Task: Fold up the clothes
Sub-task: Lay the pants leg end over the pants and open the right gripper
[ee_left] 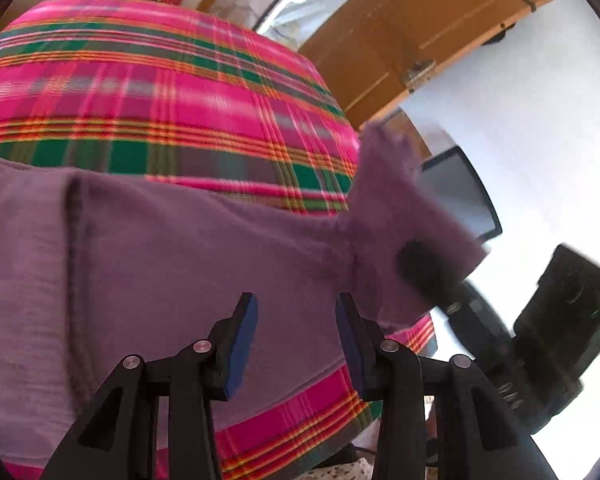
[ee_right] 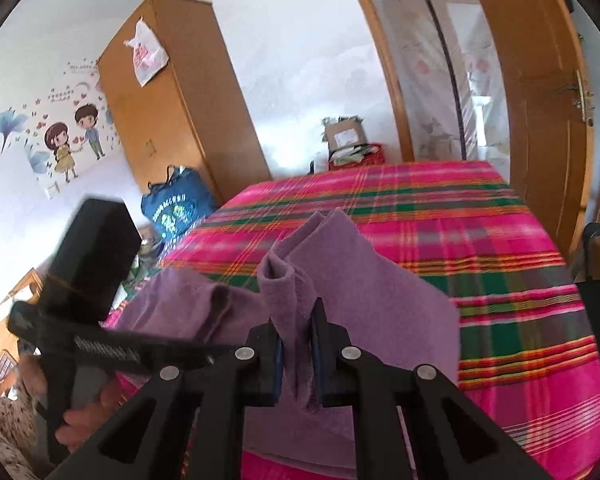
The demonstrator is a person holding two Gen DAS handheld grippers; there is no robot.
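A purple garment (ee_left: 160, 264) lies on a bed covered by a pink, green and orange plaid cloth (ee_left: 140, 92). My left gripper (ee_left: 296, 320) is open and empty just above the garment, jaws well apart. My right gripper (ee_right: 296, 344) is shut on a bunched fold of the purple garment (ee_right: 364, 280) and lifts it off the plaid cloth (ee_right: 500, 264). In the left wrist view the right gripper (ee_left: 424, 268) shows at the right, pinching the raised cloth. In the right wrist view the left gripper's body (ee_right: 88, 272) shows at the left, held by a hand.
A wooden wardrobe (ee_right: 172, 104) and a blue bag (ee_right: 176, 204) stand left of the bed. A wooden door (ee_right: 540, 100) is at the right. A box and red basket (ee_right: 352, 148) sit beyond the bed's far edge. A dark screen (ee_left: 460, 196) stands right.
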